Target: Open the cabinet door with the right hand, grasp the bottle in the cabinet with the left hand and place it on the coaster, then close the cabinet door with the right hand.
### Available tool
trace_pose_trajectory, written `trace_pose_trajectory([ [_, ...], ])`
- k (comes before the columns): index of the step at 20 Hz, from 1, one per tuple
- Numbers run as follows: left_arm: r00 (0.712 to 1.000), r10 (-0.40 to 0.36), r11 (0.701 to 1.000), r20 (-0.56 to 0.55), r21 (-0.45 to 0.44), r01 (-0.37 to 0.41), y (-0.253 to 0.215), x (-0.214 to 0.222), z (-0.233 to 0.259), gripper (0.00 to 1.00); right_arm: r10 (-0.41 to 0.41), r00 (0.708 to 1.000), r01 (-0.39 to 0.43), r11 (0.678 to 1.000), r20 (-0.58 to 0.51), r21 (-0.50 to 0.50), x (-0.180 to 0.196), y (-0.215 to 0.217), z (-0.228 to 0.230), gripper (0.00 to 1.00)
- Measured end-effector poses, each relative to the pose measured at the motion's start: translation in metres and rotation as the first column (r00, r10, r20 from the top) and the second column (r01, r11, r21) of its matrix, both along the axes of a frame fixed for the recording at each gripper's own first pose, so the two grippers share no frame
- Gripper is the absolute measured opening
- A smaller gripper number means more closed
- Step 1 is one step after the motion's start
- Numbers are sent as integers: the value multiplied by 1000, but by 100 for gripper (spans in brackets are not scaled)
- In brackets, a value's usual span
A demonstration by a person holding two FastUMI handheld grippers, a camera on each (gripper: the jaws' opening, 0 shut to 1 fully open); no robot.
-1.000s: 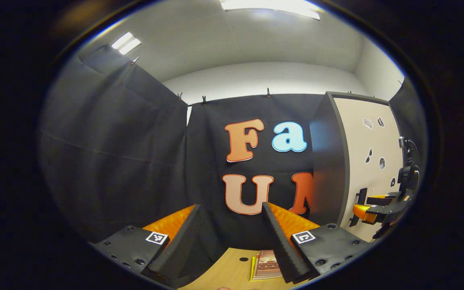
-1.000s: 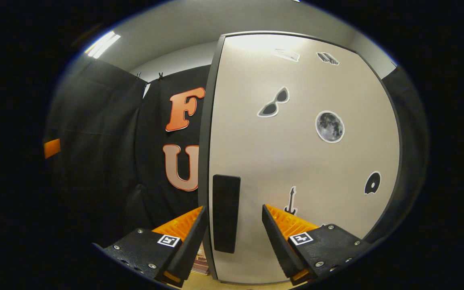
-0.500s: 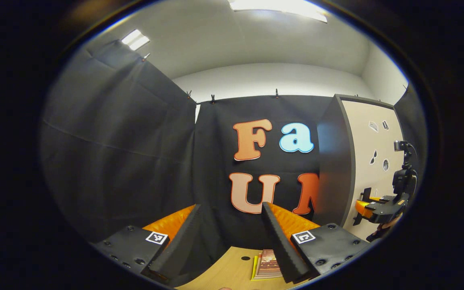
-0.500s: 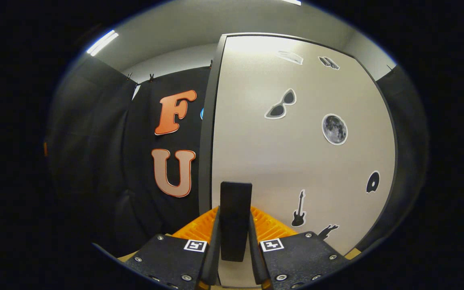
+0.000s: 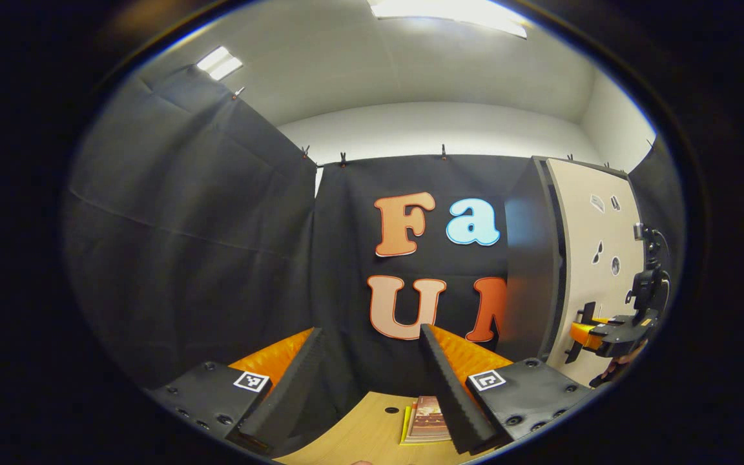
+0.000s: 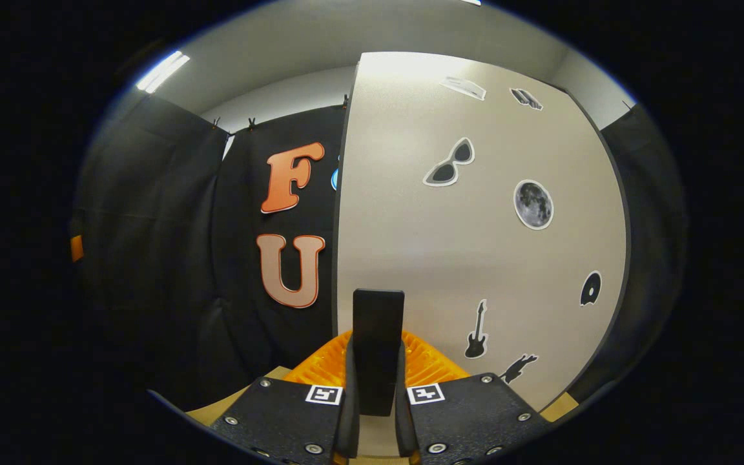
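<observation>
Against the booth's cloth, the cabinet door (image 6: 475,226) — handle (image 6: 377,349) pinched by the right claw (image 6: 376,394).

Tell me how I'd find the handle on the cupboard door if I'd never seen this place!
Look for the tall pale cabinet door with little picture stickers on it, standing in front of the black cloth wall. Near its left edge, low down, is the handle, a dark upright bar with the right gripper shut on it. The stickers are flat; the handle sticks out.

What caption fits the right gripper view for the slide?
Right gripper clamped on the cabinet door's dark upright handle, door edge just parting from the cabinet.
</observation>
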State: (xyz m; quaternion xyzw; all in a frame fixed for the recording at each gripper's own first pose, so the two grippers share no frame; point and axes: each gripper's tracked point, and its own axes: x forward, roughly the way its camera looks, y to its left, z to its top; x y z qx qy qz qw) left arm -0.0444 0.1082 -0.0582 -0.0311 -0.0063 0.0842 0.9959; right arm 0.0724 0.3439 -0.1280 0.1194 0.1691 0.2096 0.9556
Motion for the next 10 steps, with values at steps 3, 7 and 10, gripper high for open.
trace_pose_trajectory([
  [3, 999, -42, 999, 1, -27, 42, -20, -1, -6, 99, 36, 999, -36, 999, 28, 32, -20, -13, 10, 22],
  [7, 995, -102, 994, -13, -24, 102, -55, 3, -14, 93, 90, 995, -93, 992, 45, 80, -54, -37, 19, 22],
  [10, 986, -165, 985, -17, -44, 164, -94, 2, -21, 96, 106, 992, -114, 987, 73, 114, -71, -54, 27, 22],
])
